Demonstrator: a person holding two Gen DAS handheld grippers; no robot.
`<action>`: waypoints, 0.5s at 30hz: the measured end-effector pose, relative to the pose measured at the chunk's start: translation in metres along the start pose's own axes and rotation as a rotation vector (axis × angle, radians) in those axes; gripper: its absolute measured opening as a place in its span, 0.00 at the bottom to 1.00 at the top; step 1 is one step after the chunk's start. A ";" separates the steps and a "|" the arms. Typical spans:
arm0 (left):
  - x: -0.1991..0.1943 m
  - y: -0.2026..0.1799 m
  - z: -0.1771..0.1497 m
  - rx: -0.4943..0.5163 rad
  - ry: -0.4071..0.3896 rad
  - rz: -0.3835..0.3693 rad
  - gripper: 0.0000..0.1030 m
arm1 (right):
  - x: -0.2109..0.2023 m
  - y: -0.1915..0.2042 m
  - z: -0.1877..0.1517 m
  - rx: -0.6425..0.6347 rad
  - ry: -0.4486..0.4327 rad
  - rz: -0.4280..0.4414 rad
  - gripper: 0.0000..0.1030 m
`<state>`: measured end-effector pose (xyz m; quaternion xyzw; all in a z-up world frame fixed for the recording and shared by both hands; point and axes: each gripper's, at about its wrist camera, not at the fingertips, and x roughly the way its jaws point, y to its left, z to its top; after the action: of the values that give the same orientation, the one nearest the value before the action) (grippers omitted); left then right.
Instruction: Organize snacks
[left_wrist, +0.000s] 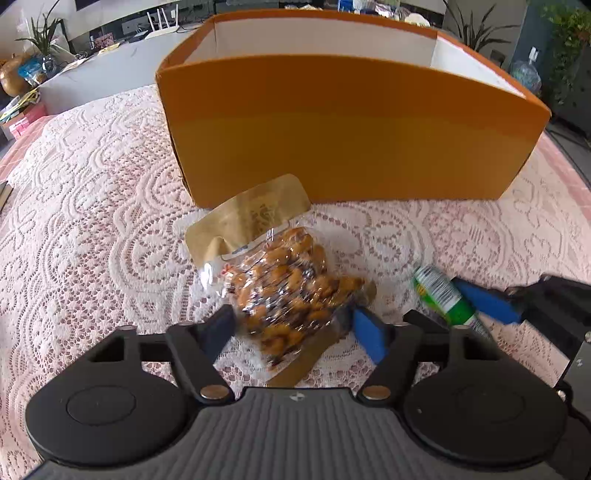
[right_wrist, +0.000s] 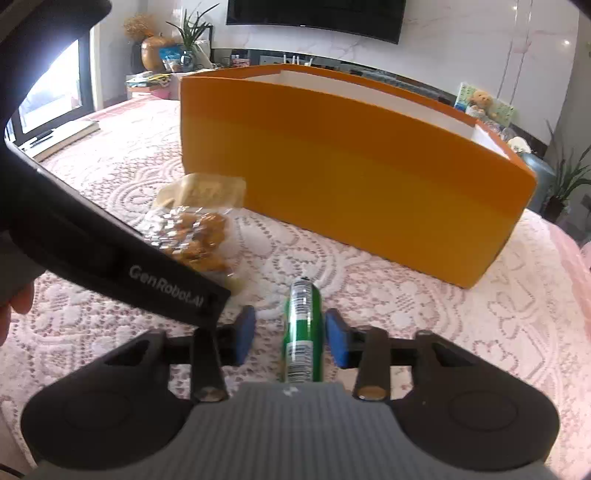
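Observation:
A clear bag of brown nuts (left_wrist: 291, 284) with a tan top lies on the lace cloth in front of an orange box (left_wrist: 347, 125). My left gripper (left_wrist: 291, 325) is open, its blue pads on either side of the bag's near end. A green can (right_wrist: 302, 328) lies on its side between the open blue pads of my right gripper (right_wrist: 293, 338), with gaps on both sides. The can also shows in the left wrist view (left_wrist: 443, 295), and the bag in the right wrist view (right_wrist: 192, 229). The box (right_wrist: 351, 177) is open-topped with white inside.
A pink lace tablecloth (left_wrist: 92, 221) covers the table. The left gripper's body (right_wrist: 110, 251) crosses the right wrist view at the left. A notebook (right_wrist: 62, 136) lies at the far left edge. Plants and shelves stand behind the table.

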<state>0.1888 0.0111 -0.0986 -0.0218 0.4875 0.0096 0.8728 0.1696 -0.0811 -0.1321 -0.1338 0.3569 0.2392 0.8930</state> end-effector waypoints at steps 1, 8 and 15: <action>-0.001 0.001 0.000 -0.005 -0.001 -0.001 0.73 | 0.000 0.000 0.000 -0.001 -0.001 -0.002 0.21; -0.010 0.014 0.000 -0.066 -0.023 -0.028 0.68 | 0.001 -0.001 0.000 0.016 0.004 0.011 0.19; -0.029 0.024 -0.004 -0.118 -0.060 -0.054 0.66 | -0.007 -0.003 0.000 0.031 -0.009 0.008 0.19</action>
<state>0.1696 0.0346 -0.0769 -0.0862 0.4590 0.0154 0.8841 0.1669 -0.0861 -0.1274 -0.1175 0.3571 0.2379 0.8956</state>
